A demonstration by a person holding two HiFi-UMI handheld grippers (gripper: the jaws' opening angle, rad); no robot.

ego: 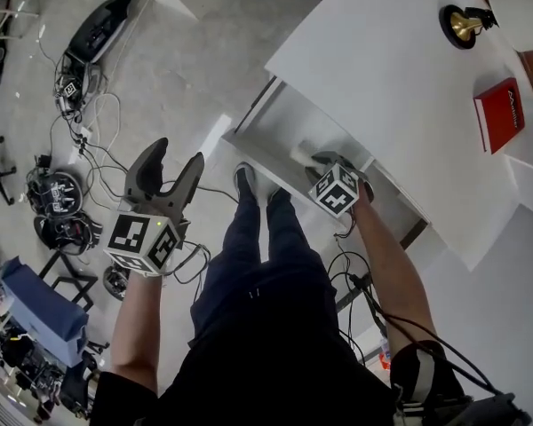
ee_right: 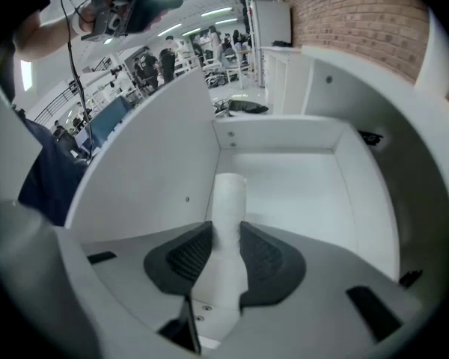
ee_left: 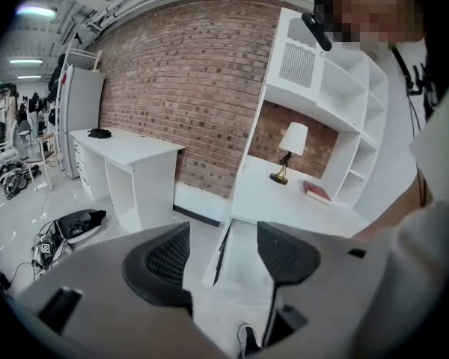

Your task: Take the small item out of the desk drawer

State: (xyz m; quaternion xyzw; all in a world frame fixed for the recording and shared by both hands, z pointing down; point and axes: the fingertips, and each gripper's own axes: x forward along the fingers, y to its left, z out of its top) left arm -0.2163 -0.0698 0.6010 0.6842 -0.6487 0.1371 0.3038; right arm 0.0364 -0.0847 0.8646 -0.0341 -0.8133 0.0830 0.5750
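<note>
The desk drawer stands pulled out under the white desk. Inside it a small white tube-shaped item lies lengthwise on the drawer floor; in the head view the white item shows pale just ahead of the marker cube. My right gripper reaches down into the drawer, its dark pads pressed on both sides of the item's near end. That right gripper is partly hidden by its cube. My left gripper hangs open over the floor, left of the drawer, holding nothing; its left gripper view looks toward the desk.
A red book and a brass lamp base stand on the desk top at the far right. Cables and equipment litter the floor at the left. The person's legs and shoes stand right before the drawer front.
</note>
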